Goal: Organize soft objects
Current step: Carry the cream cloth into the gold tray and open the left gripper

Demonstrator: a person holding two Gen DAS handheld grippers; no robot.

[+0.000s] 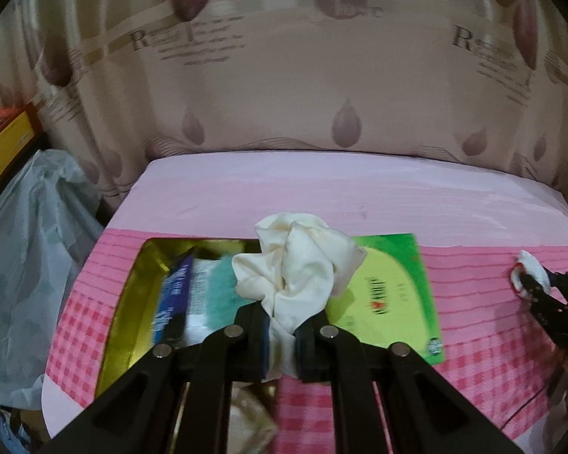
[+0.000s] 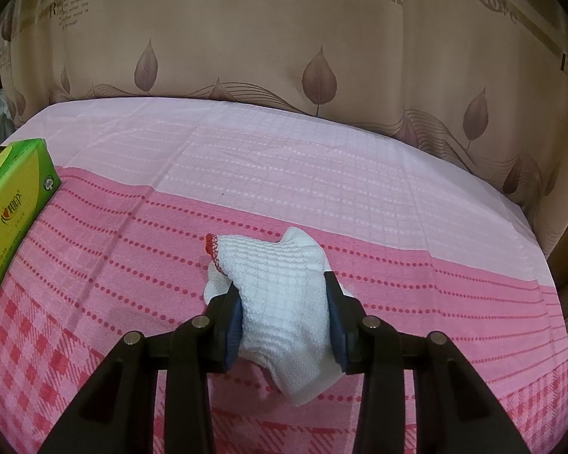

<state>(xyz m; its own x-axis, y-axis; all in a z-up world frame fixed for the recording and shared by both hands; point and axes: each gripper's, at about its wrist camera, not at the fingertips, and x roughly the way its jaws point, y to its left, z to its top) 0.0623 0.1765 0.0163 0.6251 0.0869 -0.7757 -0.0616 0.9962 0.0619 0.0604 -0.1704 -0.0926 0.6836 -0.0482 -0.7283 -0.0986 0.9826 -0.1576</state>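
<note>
- The left tongs point(image 1: 280, 325) pinch a crumpled cream cloth point(image 1: 295, 265), held above the gold tin point(image 1: 132, 295) and the green box point(image 1: 390, 295).
- The right tongs point(image 2: 284, 321) clamp a white knitted cloth point(image 2: 280, 299) resting on the pink-covered table point(image 2: 284, 166).

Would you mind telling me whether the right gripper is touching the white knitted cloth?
Touching. The right wrist view shows the right gripper with both blue pads pressed against the sides of the white knitted cloth, which bunches between them above the pink tablecloth.
</note>
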